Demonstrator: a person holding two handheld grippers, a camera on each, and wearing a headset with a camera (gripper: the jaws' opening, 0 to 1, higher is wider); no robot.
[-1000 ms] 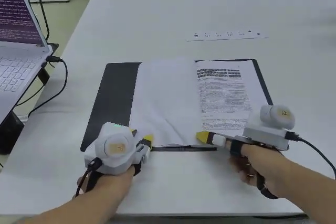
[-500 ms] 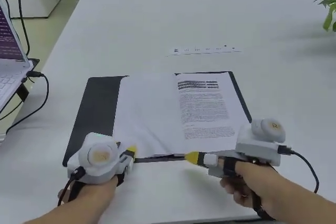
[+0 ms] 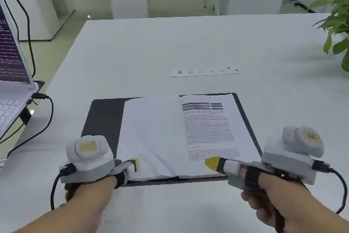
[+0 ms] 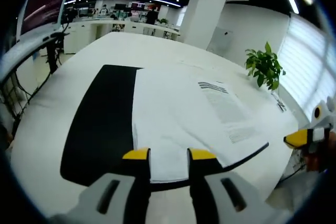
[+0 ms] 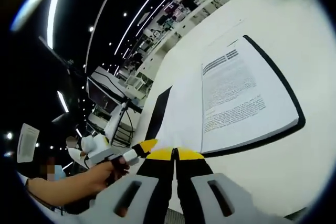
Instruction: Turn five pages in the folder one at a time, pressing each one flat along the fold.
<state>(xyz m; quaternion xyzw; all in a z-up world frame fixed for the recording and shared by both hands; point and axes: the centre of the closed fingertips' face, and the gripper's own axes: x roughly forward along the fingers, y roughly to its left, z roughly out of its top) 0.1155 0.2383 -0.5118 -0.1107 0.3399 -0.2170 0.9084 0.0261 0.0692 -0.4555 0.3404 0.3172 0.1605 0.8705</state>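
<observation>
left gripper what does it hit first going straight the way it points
Likely the near edge of the blank page, right ahead of the left gripper, though depth is unclear.

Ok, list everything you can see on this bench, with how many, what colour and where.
table: one, white, under everything
folder: one, black, lying open near the front edge
blank page: one, white, left of the fold
printed page: one, white with black text, right of the fold
power strip: one, white, beyond the folder
laptop: one, open, far left
cables: at least two, black, by the laptop
plant: one, green, far right
left gripper: one, grey with yellow tips, jaws open, at the blank page's near edge
right gripper: one, same colours, jaws shut, by the printed page's near edge
hands: two, one holding each gripper
</observation>
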